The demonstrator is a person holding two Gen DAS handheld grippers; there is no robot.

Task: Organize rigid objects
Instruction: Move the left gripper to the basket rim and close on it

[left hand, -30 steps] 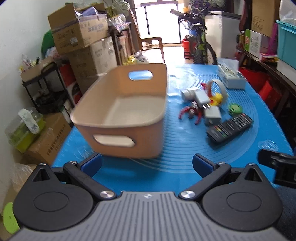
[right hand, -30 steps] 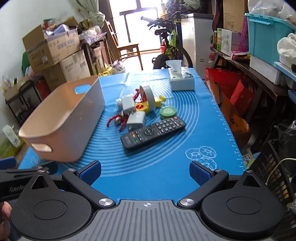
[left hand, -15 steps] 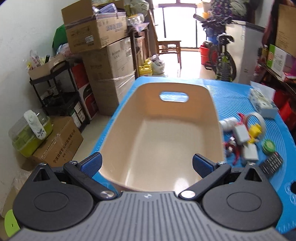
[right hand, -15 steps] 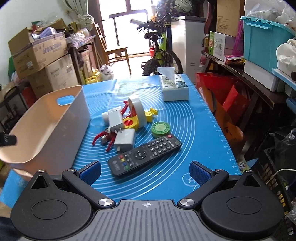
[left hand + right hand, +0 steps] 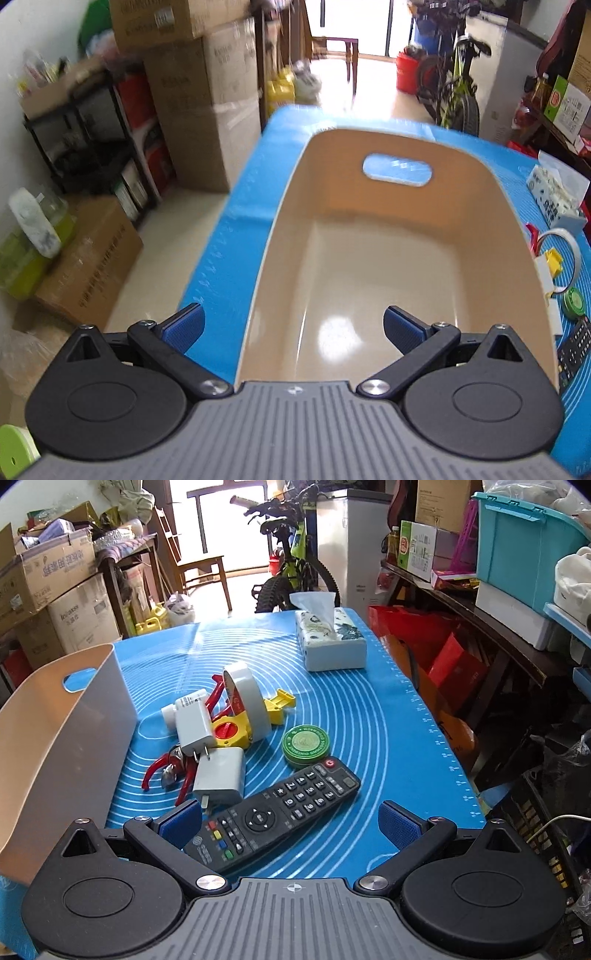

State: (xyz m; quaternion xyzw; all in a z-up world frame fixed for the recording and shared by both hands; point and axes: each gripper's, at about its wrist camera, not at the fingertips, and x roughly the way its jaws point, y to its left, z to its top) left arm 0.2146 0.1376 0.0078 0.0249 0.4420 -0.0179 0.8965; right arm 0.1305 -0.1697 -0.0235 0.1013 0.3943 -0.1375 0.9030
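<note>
Beige basket [image 5: 399,258] now straddled at its near left rim by the left gripper [image 5: 293,328], jaws wide and empty

Within the last second the left view has been brought from in front of the basket to over it at the mat's [image 5: 369,716] left edge; nothing has been packed. The right gripper [image 5: 290,821], wide and empty, has been closed in on the remote [image 5: 273,812] at the near edge. Behind it, chargers [image 5: 218,771], pliers [image 5: 166,771], tape roll [image 5: 247,698] and green tin [image 5: 306,743] crowd together; the tissue box [image 5: 332,642] stands at the far edge
</note>
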